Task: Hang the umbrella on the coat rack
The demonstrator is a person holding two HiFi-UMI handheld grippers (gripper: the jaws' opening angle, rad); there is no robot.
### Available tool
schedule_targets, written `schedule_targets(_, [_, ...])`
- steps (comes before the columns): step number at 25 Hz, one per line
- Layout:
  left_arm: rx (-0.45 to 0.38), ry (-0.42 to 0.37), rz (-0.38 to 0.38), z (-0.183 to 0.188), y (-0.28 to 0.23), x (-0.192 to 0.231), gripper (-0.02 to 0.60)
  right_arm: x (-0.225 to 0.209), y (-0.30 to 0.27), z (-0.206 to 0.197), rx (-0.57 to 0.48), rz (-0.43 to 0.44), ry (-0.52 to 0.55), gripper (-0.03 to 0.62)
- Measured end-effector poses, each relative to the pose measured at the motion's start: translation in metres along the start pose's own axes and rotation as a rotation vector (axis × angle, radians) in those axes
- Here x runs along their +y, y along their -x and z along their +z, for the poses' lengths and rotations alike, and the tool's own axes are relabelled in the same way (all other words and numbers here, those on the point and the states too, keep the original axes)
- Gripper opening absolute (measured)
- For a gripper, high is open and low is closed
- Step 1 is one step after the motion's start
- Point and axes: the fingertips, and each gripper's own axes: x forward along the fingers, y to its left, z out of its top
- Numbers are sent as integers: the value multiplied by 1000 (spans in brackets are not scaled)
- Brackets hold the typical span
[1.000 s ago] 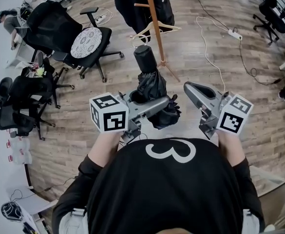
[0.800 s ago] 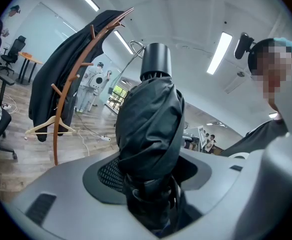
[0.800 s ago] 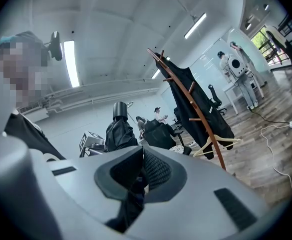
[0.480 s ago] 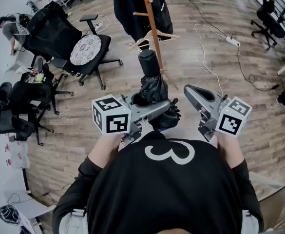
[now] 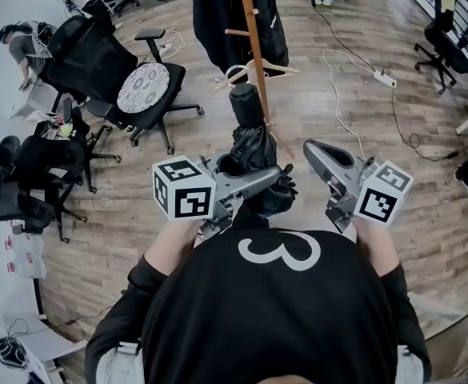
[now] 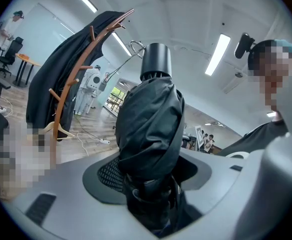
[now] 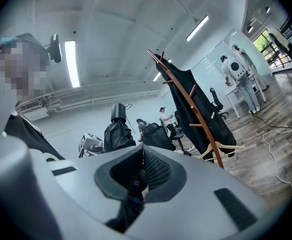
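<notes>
A folded black umbrella stands upright in my left gripper, whose jaws are shut round its lower part. Its cylindrical handle end points up, towards the wooden coat rack. In the left gripper view the umbrella fills the middle between the jaws, and the coat rack stands beyond it at the left with a black coat on it. My right gripper is to the right of the umbrella, apart from it, its jaws together with nothing held. The right gripper view shows the umbrella and the coat rack.
A wooden hanger hangs low on the rack. Black office chairs stand at the left, with a person sitting beyond them. A white cable and power strip lie on the wood floor at the right.
Both grippers and the umbrella have moved forward towards the coat rack, which now shows a little nearer and lower in the head view. The grip on the umbrella is unchanged.
</notes>
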Motion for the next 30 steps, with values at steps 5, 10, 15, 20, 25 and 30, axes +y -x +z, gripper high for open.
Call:
schedule_targets(5, [3,19,-10,14,-1,29,265,-18,-21,8,-1,-20,-5,26])
schedule_targets(10, [16,26,-29,32,-10,59,265,-45,-41,20,-9,-46,-15,26])
schedule_targets(15, [39,38,-38,51,-17,99,265,-73,-69,30,-17,-72,-30,26])
schedule_targets(20, [64,58,-60,81,-23,144,265,-106,-107,48,-16,-101,-55,26])
schedule_targets(25, [88,58,-75,83,-32,166,265,-123,-116,48,-29,-127,-61,27])
schedule_targets(30, [112,67,-101,87,-40,185,265,-137,-125,50,-35,-161,-70,26])
